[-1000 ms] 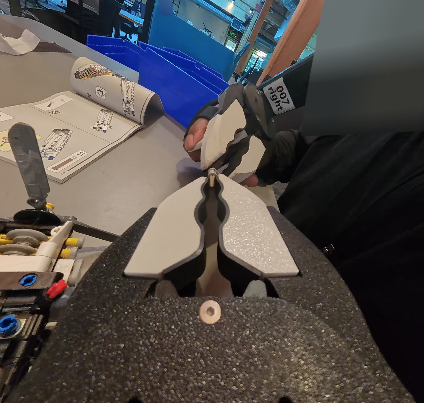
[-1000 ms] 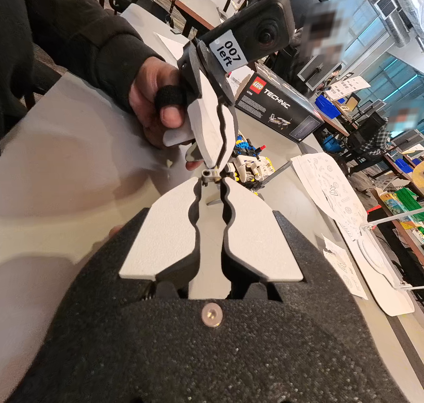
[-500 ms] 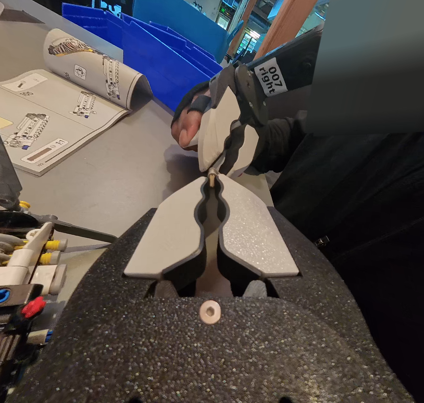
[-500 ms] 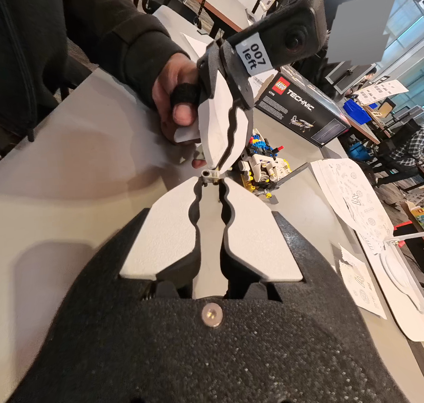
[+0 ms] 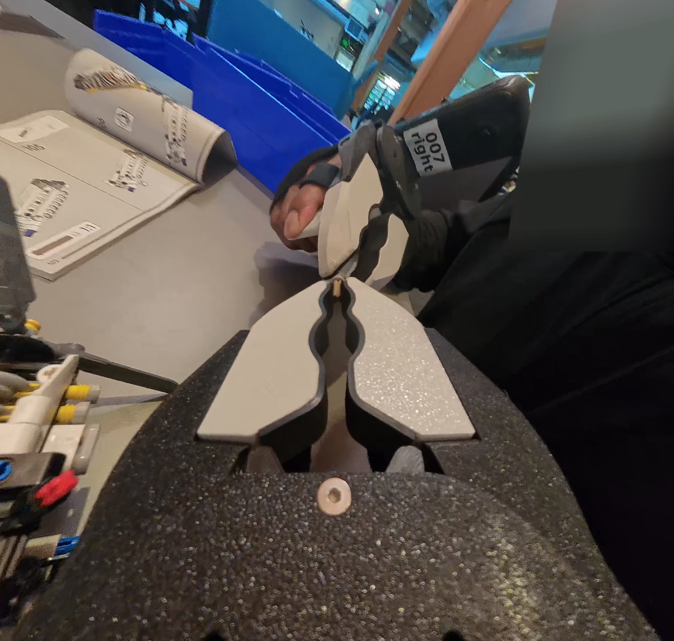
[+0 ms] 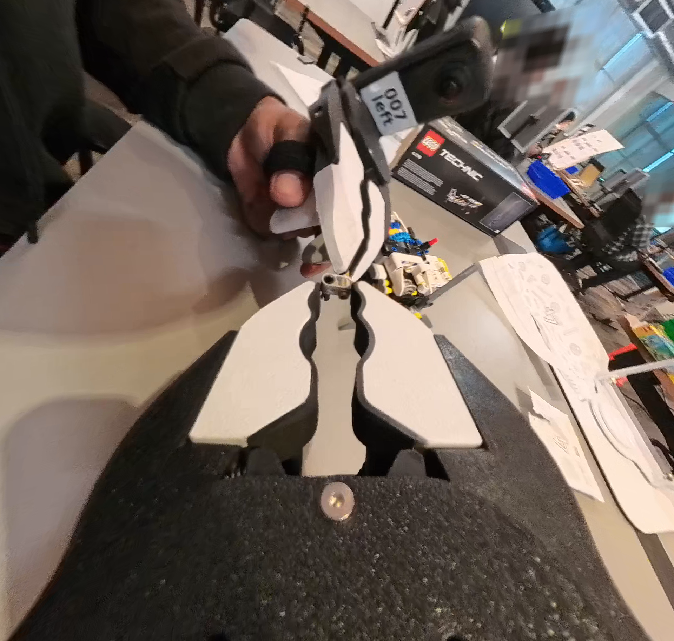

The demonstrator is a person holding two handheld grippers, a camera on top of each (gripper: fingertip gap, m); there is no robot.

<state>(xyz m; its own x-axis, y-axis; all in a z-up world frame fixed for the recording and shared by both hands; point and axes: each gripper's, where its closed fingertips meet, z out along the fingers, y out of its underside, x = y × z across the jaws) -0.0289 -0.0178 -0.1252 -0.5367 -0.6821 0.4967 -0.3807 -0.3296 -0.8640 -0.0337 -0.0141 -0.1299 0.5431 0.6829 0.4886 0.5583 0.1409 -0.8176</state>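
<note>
— Above the grey table (image 6: 127,259), what does each tool have?

— Both meet tip to tip; the left gripper (image 5: 337,290) is clenched on a small tan pin (image 5: 337,289), pads pressed to its sides; the right gripper (image 6: 335,288) grips a short grey connector (image 6: 334,281) with a round hole at one end, its fingertips (image 6: 310,291) closed on the piece.

— Where is the pin against the connector?

— Right at it; the pin's far end touches or enters the connector, though I cannot tell how deep; both parts hang in the air, clear of the tabletop.

— Which way do they point?

— The pin's long axis runs straight forward along the left fingers (image 5: 291,332), toward the right tool; the connector lies crosswise between the right tips, its open hole toward that view's left.

— What could go wrong?

— I judge the pin is held by very little; a slight tilt between the tools could cock it against the hole and pop it out; it would likely drop and roll toward the half-built model (image 6: 412,277) or the open booklet (image 5: 109,171); the picture is blurred, so alignment is hard to judge.
</note>
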